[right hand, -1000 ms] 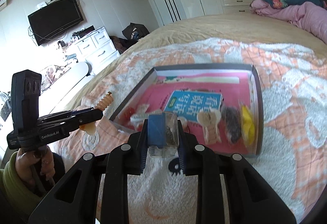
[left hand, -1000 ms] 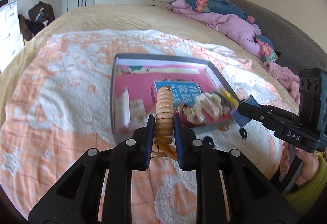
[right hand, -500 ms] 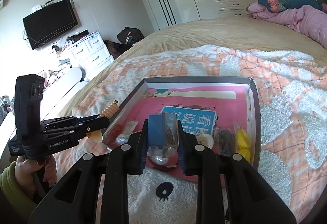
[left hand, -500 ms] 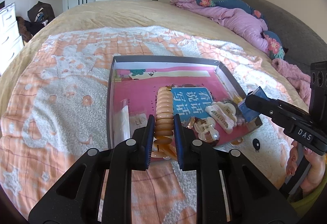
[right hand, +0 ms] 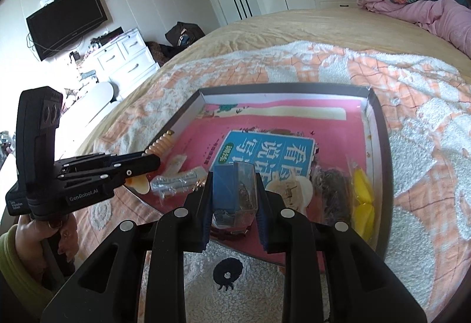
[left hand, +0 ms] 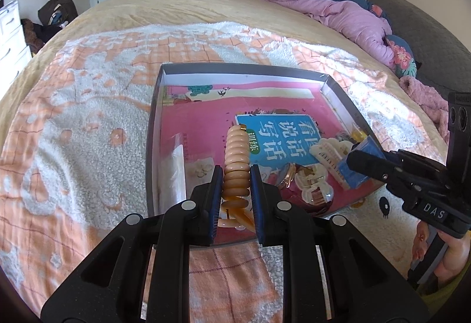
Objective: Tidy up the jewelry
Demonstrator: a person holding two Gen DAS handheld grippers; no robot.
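The left gripper (left hand: 235,184) is clamped on a ridged, peach-coloured plastic hair clip (left hand: 236,159), and the right gripper (right hand: 234,196) on a small clear box with a blue card (right hand: 234,190). Both hang over the near edge of the shallow grey cardboard tray (left hand: 244,67). Pale claw clips (left hand: 326,156) already lie at its 4 o'clock corner, so I think only these two are left.

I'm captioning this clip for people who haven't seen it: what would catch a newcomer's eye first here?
Probably the shallow tray lined in bright pink, lying on the orange-and-white blanket with hair clips heaped at its near right corner. Over its near edge, the left gripper pinches a ridged peach hair clip, and the right gripper clamps a small clear box with a blue side.
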